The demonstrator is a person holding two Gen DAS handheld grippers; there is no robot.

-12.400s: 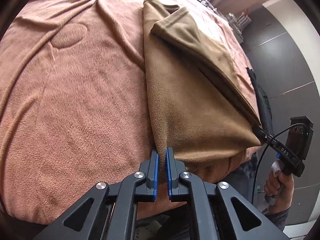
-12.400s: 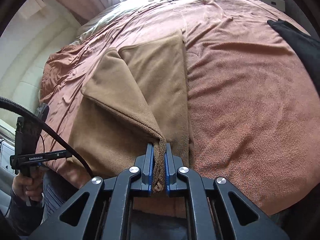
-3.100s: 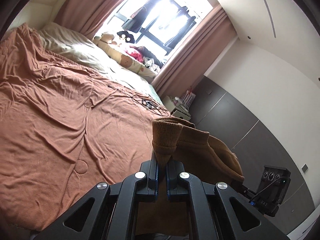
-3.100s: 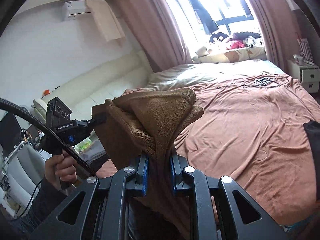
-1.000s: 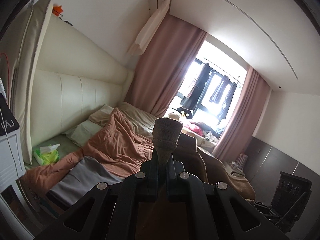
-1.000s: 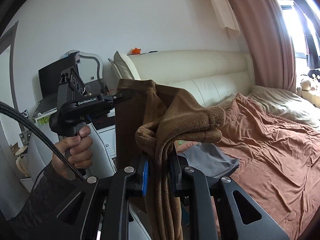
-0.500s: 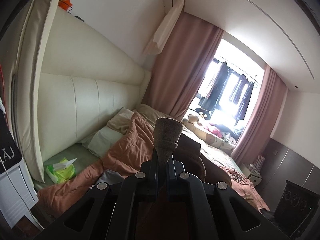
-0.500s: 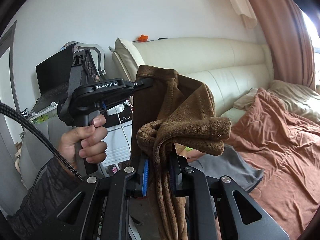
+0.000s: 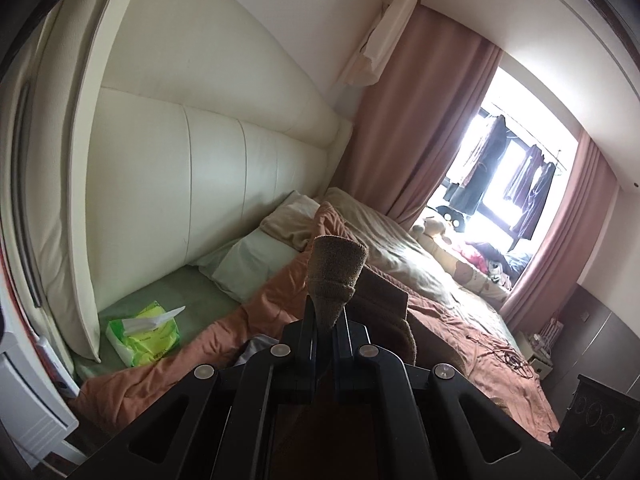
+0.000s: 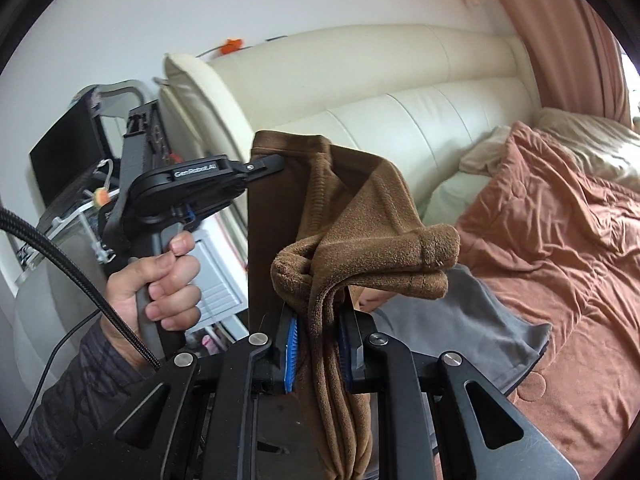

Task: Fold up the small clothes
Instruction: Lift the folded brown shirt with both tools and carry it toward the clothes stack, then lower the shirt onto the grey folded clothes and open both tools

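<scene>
A brown fleece garment (image 10: 360, 216) hangs in the air between both grippers, well above the bed. My left gripper (image 9: 326, 328) is shut on one ribbed corner of it (image 9: 336, 272), which sticks up between the fingers. It also shows in the right wrist view (image 10: 276, 164), pinching the garment's top edge, held by a hand (image 10: 156, 284). My right gripper (image 10: 318, 340) is shut on a bunched thick fold of the same garment, which droops down past the fingers.
A bed with a rust-coloured blanket (image 10: 568, 240) lies below right, with a grey cloth (image 10: 460, 320) near its edge. A cream padded headboard (image 9: 240, 184), pillows (image 9: 248, 260) and a green tissue pack (image 9: 142, 332) are at the left. A white drawer unit (image 10: 216, 276) stands behind the hand.
Both grippers have swung further left toward the headboard, still holding the garment up. The left gripper looms closer in the right wrist view. Grips are unchanged.
</scene>
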